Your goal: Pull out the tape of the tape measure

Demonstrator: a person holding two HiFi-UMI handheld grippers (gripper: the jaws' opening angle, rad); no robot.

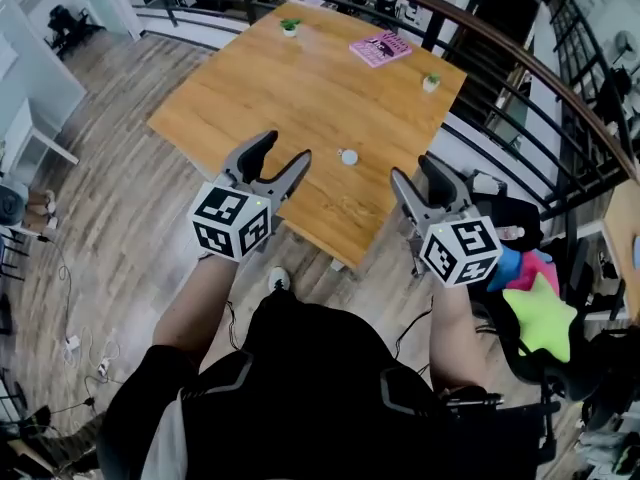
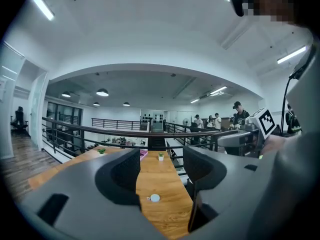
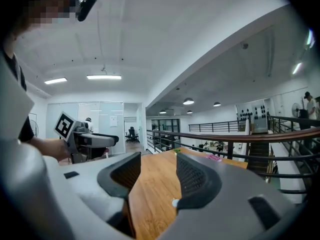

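Two small white pots sit on the wooden table (image 1: pixel 250 108), each w/ a bit of green plant in it: the far pot (image 1: pixel 290 28) near the far corner, the right pot (image 1: pixel 431 83) by the right edge. A pink book (image 1: pixel 380 48) lies flat between them, nearer the far end.

The tape measure (image 1: pixel 348 156) is a small round white thing lying on the table toward the near end, well apart from pots and book. It is ahead of both grippers and roughly between them; neither touches it.

The left gripper (image 1: pixel 287 148) has its jaws wide apart w/ nothing between the pads; in the left gripper view the tape measure shows through the gap, farther out on the table top. The right gripper (image 1: pixel 413 167) is likewise spread wide and empty.

The floor (image 1: pixel 110 198) is grey-brown wood plank, w/ cables (image 1: pixel 85 353) trailing at the left. A black railing (image 1: pixel 520 58) w/ a wooden handrail curves round the table's far and right sides. At the right, a green star cushion (image 1: pixel 545 313) rests on pink and blue things. It is an open office level w/ ceiling lights — people stand in the distance.
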